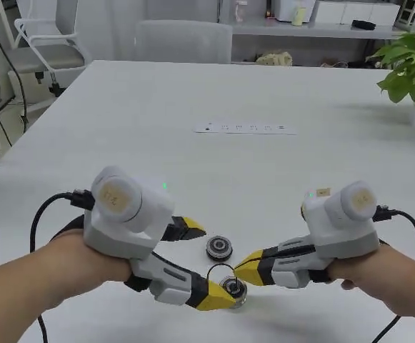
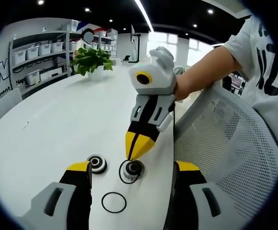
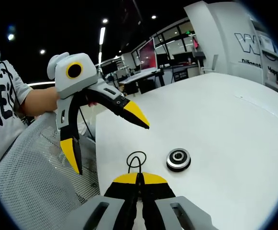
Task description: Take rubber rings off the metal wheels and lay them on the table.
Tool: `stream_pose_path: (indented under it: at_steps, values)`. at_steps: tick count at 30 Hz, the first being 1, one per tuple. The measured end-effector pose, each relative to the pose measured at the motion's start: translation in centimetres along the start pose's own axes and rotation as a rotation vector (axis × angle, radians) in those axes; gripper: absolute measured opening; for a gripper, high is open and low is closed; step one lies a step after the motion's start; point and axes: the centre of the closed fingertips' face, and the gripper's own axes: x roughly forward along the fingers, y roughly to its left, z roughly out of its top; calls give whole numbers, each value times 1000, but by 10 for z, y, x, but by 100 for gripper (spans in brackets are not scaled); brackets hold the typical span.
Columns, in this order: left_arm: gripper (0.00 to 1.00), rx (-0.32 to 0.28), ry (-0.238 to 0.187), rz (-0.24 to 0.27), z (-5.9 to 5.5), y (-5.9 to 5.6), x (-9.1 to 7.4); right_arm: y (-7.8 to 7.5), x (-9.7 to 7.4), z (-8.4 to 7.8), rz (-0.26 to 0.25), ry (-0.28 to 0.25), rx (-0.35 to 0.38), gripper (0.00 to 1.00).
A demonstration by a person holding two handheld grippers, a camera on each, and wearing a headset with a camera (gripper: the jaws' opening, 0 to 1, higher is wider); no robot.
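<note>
Two metal wheels lie near the table's front edge. The farther wheel (image 1: 219,247) (image 2: 96,163) (image 3: 178,159) keeps its black rubber ring. The nearer wheel (image 1: 233,288) (image 2: 133,168) sits between the jaws of my left gripper (image 1: 208,263) (image 2: 134,166) (image 3: 110,146), which is open and apart from it. My right gripper (image 1: 241,270) (image 2: 135,154) (image 3: 139,176) is shut on a thin rubber ring (image 1: 214,270) (image 3: 136,154) that loops out from its tip beside the nearer wheel. Another loose ring (image 2: 114,202) lies flat on the table close to my left gripper.
A white power strip (image 1: 244,128) lies mid-table. A potted plant (image 1: 411,68) stands at the far right edge. Chairs (image 1: 182,39) line the far side. A mesh chair back (image 2: 225,143) is close behind the front edge.
</note>
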Motion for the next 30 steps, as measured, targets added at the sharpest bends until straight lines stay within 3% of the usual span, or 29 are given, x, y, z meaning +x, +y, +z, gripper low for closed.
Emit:
stream_pose_path:
  at_steps: [12,22,30]
  values:
    - [73,-47,-34,53,-6,8,-29,10,20,14,37,-18,7,0]
    - [77,-67,-14,89,-25,13,-46,14,43,18,55,-11,10,0]
    - [77,-85,-14,113,-30,17,-53,14,60,13,59,14,23,0]
